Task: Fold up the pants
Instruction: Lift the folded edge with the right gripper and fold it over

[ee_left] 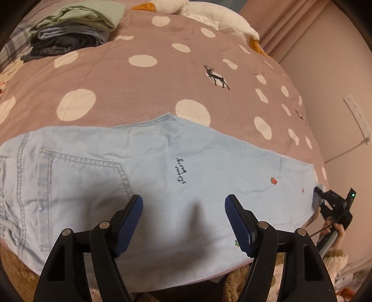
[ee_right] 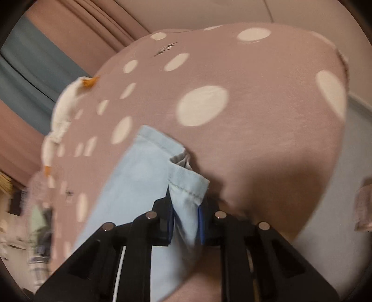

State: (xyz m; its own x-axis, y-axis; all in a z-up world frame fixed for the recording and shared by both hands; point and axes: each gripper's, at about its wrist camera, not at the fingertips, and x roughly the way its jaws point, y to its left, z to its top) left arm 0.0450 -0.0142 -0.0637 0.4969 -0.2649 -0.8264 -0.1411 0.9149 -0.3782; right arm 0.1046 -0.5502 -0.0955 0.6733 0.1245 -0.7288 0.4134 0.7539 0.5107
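Observation:
Light blue denim pants (ee_left: 162, 176) lie flat across the near edge of a bed, waist and back pocket at the left, leg hem at the right. My left gripper (ee_left: 183, 223) is open and empty, hovering just above the middle of the pants. My right gripper (ee_right: 186, 223) is shut on the hem end of the pants (ee_right: 186, 188), which bunches between the blue pads. It also shows in the left wrist view (ee_left: 325, 199) at the far right end of the pants, pinching the hem.
The bed has a mauve cover (ee_left: 139, 81) with white dots and deer prints. A pile of folded clothes (ee_left: 76, 27) sits at the back left. White plush toys (ee_left: 209, 14) lie along the far edge. A wall (ee_left: 337, 81) with a socket stands to the right.

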